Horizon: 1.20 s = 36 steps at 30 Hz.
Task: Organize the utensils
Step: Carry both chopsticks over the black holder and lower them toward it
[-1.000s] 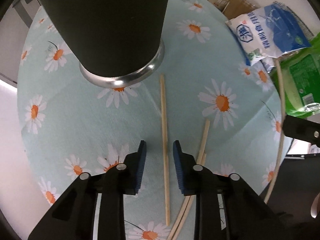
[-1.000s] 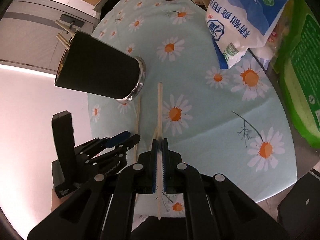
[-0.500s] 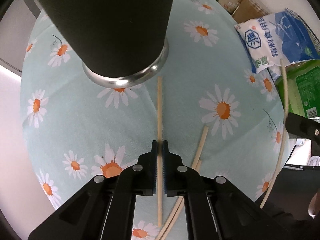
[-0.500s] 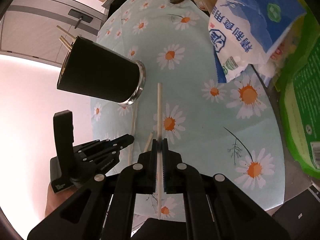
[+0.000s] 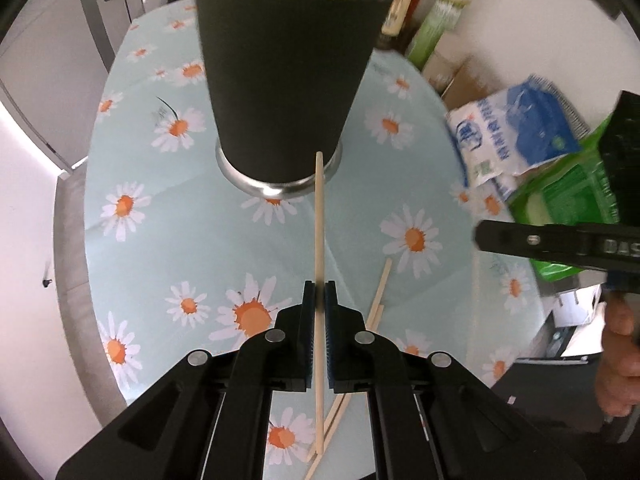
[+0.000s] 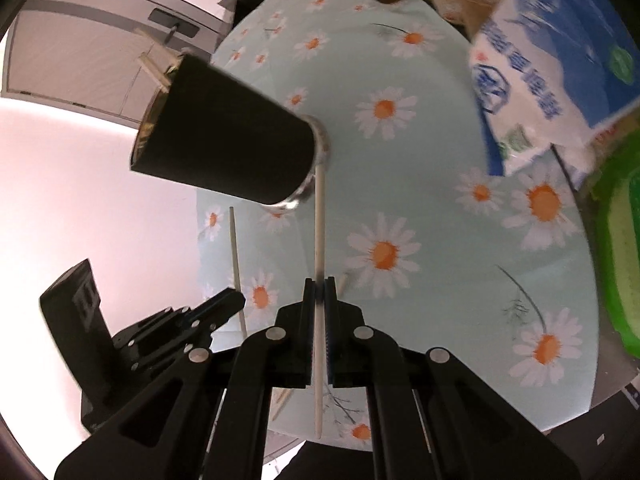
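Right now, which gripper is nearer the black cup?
Probably left. The left gripper faces the black cup head-on; the right gripper sits off beside it. Each grips a chopstick.

Round worktop under a pale-blue daisy cloth

The worktop carries a black utensil cup with a chrome base ring, standing toward the far middle with wooden sticks poking from its mouth. Loose wooden chopsticks lie crossed on the cloth at the near right. A blue-and-white salt bag and a green packet sit at the right edge; bottles crowd the far edge.
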Each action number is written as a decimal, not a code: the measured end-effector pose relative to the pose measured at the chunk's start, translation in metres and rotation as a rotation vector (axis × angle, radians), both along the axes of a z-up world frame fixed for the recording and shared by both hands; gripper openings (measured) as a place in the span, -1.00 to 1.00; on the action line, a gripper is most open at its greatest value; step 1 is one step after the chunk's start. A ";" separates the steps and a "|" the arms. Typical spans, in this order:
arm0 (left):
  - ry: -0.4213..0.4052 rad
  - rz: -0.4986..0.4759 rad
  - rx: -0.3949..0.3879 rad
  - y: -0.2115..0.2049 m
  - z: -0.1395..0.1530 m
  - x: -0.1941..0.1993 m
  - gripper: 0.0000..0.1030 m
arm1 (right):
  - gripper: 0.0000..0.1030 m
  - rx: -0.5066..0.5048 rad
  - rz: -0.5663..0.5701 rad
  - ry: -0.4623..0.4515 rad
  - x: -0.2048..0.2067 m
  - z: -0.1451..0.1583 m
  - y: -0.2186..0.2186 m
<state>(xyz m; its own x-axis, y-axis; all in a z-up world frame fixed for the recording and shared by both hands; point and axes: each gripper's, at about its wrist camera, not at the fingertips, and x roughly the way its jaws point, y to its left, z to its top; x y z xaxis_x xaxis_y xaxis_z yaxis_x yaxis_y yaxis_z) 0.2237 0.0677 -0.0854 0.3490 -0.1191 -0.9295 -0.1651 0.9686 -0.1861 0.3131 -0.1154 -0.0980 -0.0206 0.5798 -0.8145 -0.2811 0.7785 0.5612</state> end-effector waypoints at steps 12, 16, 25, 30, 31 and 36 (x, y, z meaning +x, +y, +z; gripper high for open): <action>-0.164 0.024 -0.088 0.025 0.040 -0.018 -0.93 | -0.90 0.044 0.048 -0.136 -0.024 0.040 0.047; -0.208 0.023 -0.119 0.038 0.045 -0.018 -0.93 | -0.90 0.063 0.055 -0.214 -0.029 0.050 0.056; -0.354 -0.034 -0.165 0.052 0.073 -0.015 -0.93 | -0.89 0.148 0.070 -0.372 -0.029 0.072 0.073; -0.431 -0.056 -0.178 0.057 0.093 -0.009 -0.93 | -0.90 0.180 0.078 -0.487 -0.029 0.092 0.082; -0.444 -0.058 -0.182 0.059 0.097 -0.007 -0.93 | -0.89 0.184 0.078 -0.514 -0.028 0.096 0.084; -0.522 -0.069 -0.194 0.068 0.110 0.005 -0.93 | -0.89 0.211 0.077 -0.598 -0.017 0.113 0.089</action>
